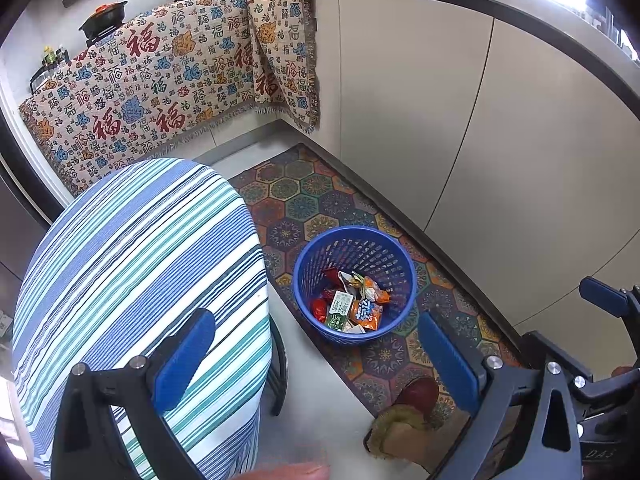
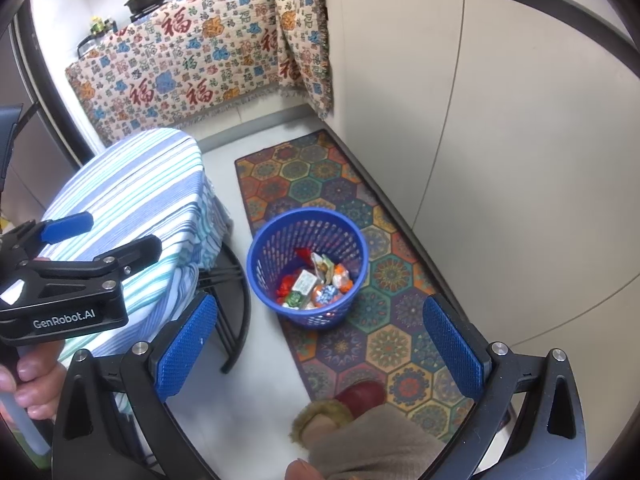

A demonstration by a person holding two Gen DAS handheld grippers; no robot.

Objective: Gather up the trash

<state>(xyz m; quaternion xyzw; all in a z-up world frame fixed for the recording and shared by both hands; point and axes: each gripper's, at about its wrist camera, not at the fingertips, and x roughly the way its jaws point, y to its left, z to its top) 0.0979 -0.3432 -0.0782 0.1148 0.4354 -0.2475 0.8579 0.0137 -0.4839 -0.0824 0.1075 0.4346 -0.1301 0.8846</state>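
A blue mesh basket (image 1: 354, 256) (image 2: 308, 236) stands on the patterned floor mat. Inside it lie several wrappers and a small carton (image 1: 352, 304) (image 2: 316, 284). My left gripper (image 1: 316, 360) hangs open above the floor, with one blue pad over the striped table and the other beside the basket; nothing is between its fingers. My right gripper (image 2: 320, 344) is also open and empty, held high over the mat in front of the basket. The left gripper's body shows at the left of the right wrist view, held by a hand (image 2: 32, 384).
A small table with a striped blue cloth (image 1: 140, 264) (image 2: 132, 200) stands left of the basket. Beige cabinet doors (image 1: 480, 140) run along the right. A patterned cloth (image 1: 160, 76) drapes the back counter under pans. A slippered foot (image 2: 352, 404) rests on the mat (image 2: 320, 176).
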